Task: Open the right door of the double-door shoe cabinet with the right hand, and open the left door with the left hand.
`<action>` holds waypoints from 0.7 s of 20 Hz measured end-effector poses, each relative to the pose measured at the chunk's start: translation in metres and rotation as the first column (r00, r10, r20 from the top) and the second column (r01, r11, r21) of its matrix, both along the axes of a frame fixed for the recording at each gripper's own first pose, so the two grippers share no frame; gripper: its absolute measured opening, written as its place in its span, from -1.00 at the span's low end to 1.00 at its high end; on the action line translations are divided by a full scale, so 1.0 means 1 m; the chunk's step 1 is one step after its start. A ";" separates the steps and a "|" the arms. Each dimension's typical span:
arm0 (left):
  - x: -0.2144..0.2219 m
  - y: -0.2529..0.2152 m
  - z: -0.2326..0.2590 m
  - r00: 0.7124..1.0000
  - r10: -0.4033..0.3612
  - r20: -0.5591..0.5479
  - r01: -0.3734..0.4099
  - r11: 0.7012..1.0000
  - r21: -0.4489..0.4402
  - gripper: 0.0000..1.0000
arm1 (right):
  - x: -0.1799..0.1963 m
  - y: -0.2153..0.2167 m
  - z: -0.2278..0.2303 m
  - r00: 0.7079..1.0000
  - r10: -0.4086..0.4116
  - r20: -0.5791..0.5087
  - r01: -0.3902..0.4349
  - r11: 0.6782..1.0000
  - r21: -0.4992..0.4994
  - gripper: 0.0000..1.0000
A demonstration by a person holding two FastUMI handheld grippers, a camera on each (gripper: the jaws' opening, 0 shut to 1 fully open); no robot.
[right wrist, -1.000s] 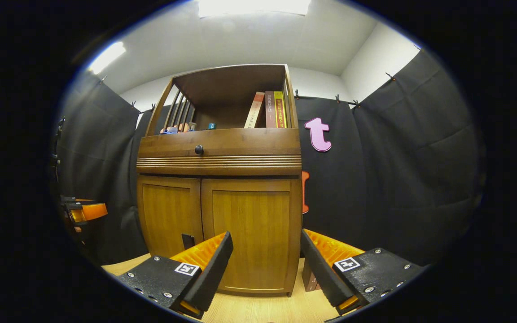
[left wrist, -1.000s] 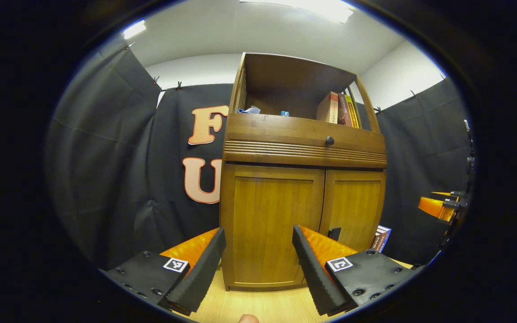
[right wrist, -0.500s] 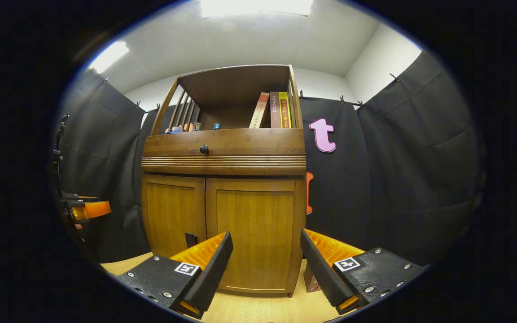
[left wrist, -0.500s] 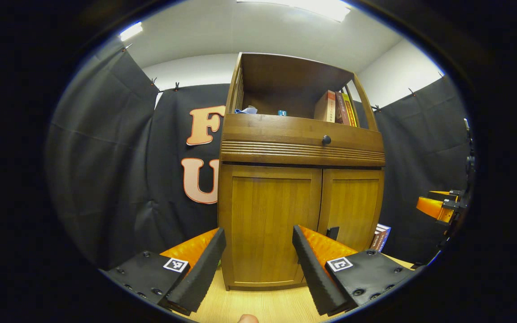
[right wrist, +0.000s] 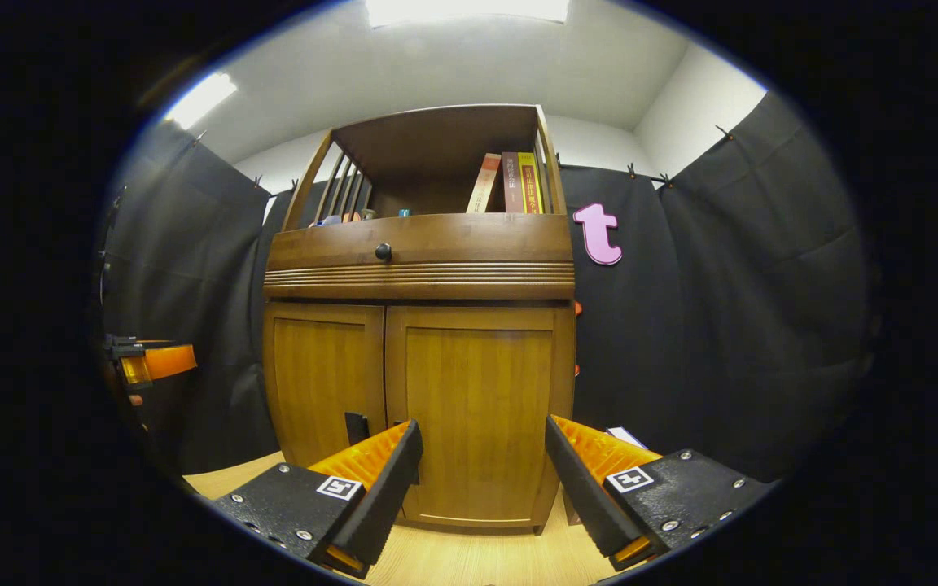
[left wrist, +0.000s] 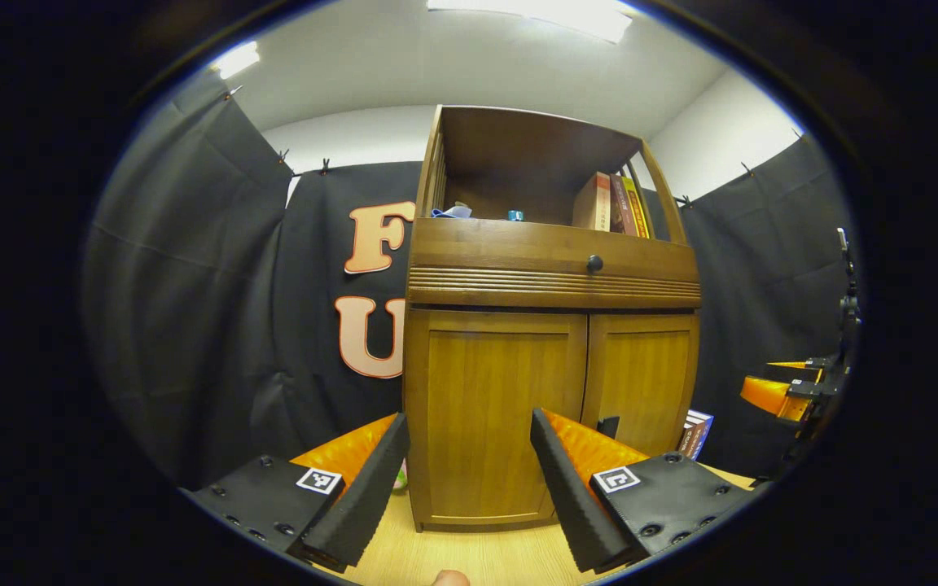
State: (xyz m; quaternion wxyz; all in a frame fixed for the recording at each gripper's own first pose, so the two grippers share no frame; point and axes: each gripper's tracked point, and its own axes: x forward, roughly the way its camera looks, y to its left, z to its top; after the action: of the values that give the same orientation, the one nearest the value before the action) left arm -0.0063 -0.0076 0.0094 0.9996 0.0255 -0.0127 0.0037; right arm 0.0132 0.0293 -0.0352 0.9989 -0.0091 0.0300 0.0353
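Note:
The wooden shoe cabinet [left wrist: 550,285] stands ahead on the floor with both doors closed. In the left gripper view, my left gripper [left wrist: 469,419] is open, short of the left door [left wrist: 493,407]. A small dark handle [left wrist: 607,425] shows on the right door [left wrist: 640,378] by the seam. In the right gripper view, my right gripper [right wrist: 481,427] is open in front of the right door [right wrist: 477,399], apart from it. A dark handle [right wrist: 355,427] sits on the left door [right wrist: 322,378]. Each gripper appears at the other view's edge: right gripper [left wrist: 778,392], left gripper [right wrist: 151,362].
Above the doors is a drawer with a round knob [left wrist: 595,263]. The open shelf on top holds books [left wrist: 611,203] and small items. A book [left wrist: 693,431] leans on the floor at the cabinet's right side. Black cloth walls surround the cabinet. The floor [right wrist: 469,557] is light wood.
The right gripper has moved closer to the cabinet, which looks larger in its view. The left gripper view has shifted slightly. Both doors stay closed and both grippers stay open.

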 end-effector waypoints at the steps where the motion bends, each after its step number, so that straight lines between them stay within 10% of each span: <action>1: -0.001 -0.005 0.001 1.000 -0.012 -0.001 0.012 1.000 -0.004 0.90 | 0.000 0.004 -0.004 1.000 0.006 -0.007 -0.006 1.000 0.002 0.87; 14: -0.008 0.009 0.003 1.000 0.016 0.001 -0.016 1.000 0.016 0.89 | 0.051 0.047 -0.074 0.997 0.031 -0.077 -0.029 0.999 0.023 0.88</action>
State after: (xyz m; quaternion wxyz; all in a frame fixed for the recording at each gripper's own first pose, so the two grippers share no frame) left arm -0.0138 0.0010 0.0123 0.9993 0.0336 -0.0131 0.0119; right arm 0.0639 0.0758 -0.1092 0.9964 0.0026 0.0680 0.0510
